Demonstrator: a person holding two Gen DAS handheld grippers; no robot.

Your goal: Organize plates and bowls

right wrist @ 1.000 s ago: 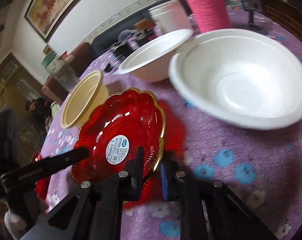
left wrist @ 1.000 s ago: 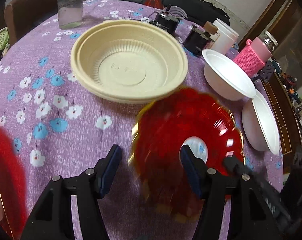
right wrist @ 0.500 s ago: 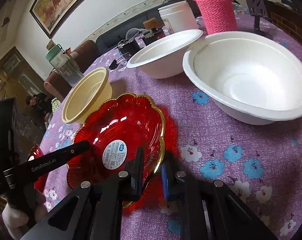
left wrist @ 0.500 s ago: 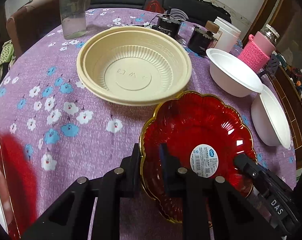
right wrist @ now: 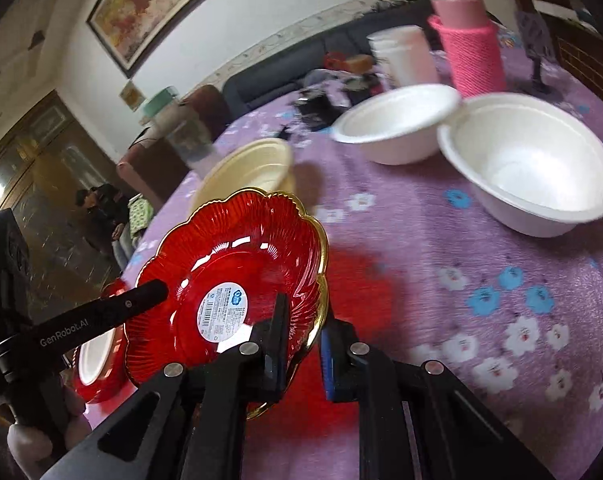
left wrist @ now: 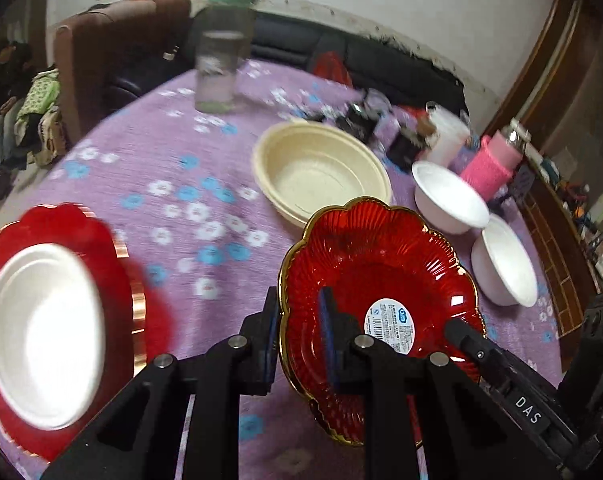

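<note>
A red gold-rimmed plate (left wrist: 381, 280) with a white label is held off the purple tablecloth by both grippers. My left gripper (left wrist: 299, 340) is shut on its left rim. My right gripper (right wrist: 303, 340) is shut on its right rim; the plate (right wrist: 237, 272) tilts up in the right wrist view. A second red plate (left wrist: 101, 240) with a white bowl (left wrist: 41, 332) in it sits at the left. A cream bowl (left wrist: 321, 172) and two white bowls (left wrist: 445, 196) (left wrist: 505, 264) stand beyond.
A clear jar with a green lid (left wrist: 221, 64) stands far back. A pink knitted bottle (left wrist: 489, 164), a white cup (right wrist: 405, 56) and dark small items (left wrist: 361, 120) crowd the far right. A brown chair (left wrist: 113, 48) is behind the table.
The held red plate has been lifted off the cloth and carried left, toward the second red plate with the white bowl, which has come into the left wrist view.
</note>
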